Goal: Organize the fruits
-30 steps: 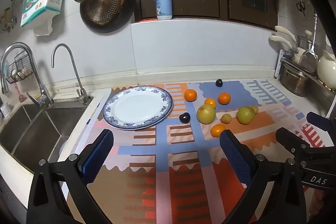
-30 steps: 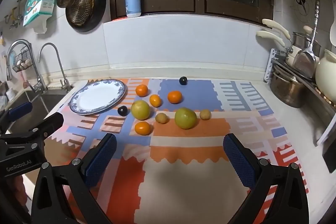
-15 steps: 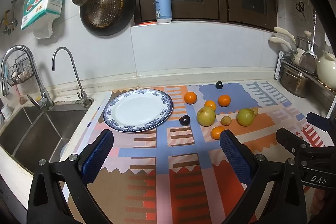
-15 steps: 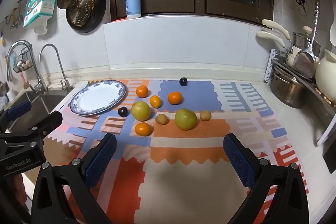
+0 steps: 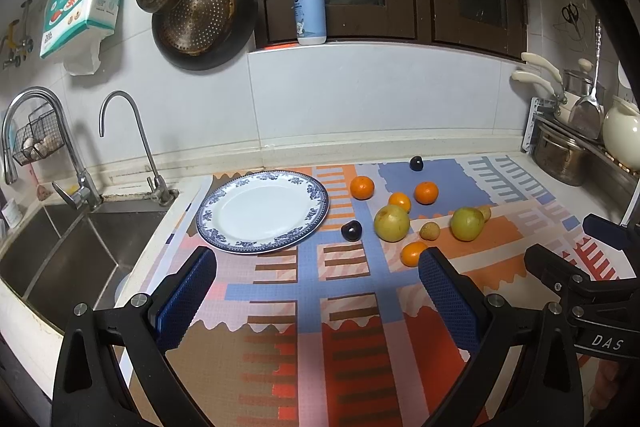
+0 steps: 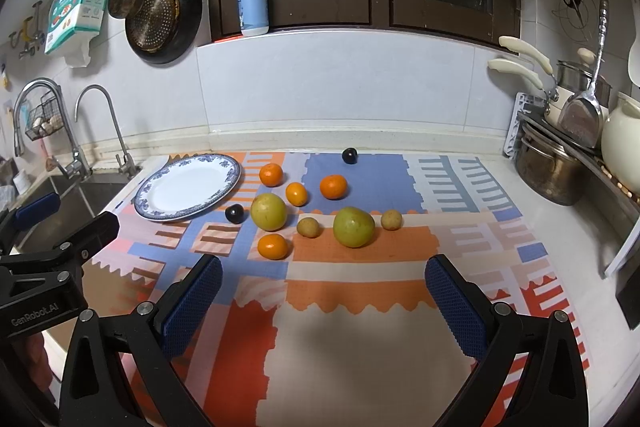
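Note:
A blue-rimmed white plate [image 5: 262,211] [image 6: 188,187] lies empty on the patterned mat. To its right lie loose fruits: several oranges [image 6: 333,186], two yellow-green pears [image 6: 269,211] [image 6: 354,227], two small brown fruits [image 6: 308,227], a dark plum [image 6: 234,213] by the plate and another [image 6: 349,155] at the back. My left gripper [image 5: 316,291] is open and empty, short of the plate. My right gripper [image 6: 322,291] is open and empty, short of the fruits. Each gripper shows at the edge of the other's view.
A steel sink [image 5: 60,251] with two faucets lies left of the mat. Pots and a white kettle [image 6: 560,167] stand on a rack at the right. Pans hang on the back wall [image 6: 160,15]. A pump bottle [image 6: 252,3] stands on the ledge.
Both views show the fruits and plate shifted only slightly; the grippers stay open and nearly still.

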Demonstrator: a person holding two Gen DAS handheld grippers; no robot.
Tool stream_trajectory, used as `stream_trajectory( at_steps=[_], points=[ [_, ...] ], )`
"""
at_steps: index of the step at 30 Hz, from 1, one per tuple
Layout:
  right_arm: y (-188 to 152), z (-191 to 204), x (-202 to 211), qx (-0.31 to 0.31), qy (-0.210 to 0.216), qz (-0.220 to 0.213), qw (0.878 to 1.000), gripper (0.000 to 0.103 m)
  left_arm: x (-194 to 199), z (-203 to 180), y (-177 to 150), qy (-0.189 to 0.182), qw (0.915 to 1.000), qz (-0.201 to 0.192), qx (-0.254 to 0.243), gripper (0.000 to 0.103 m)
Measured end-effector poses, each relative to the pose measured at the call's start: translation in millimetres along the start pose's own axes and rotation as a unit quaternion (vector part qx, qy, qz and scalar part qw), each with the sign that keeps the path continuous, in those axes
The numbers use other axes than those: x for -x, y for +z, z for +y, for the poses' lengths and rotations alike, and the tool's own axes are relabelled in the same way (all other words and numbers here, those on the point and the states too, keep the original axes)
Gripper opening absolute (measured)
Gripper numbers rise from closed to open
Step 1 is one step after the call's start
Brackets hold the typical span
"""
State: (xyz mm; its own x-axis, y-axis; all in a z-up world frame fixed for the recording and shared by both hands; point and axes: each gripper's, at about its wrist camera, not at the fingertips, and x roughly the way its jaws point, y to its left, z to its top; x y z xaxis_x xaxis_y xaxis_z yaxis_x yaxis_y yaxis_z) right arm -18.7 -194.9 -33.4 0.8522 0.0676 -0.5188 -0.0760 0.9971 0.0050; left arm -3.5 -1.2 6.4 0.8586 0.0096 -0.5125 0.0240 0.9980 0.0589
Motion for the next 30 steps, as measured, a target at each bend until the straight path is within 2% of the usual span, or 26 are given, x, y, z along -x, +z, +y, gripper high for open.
stream_trajectory(
  at_steps=[30],
  points=[
    [2.1,-1.5,0.6,-0.001,0.001,-0.001,1.0,0.102,0.0,0.5,4.3,0.0,1.0,-0.003,-0.003,0.103]
  ],
)
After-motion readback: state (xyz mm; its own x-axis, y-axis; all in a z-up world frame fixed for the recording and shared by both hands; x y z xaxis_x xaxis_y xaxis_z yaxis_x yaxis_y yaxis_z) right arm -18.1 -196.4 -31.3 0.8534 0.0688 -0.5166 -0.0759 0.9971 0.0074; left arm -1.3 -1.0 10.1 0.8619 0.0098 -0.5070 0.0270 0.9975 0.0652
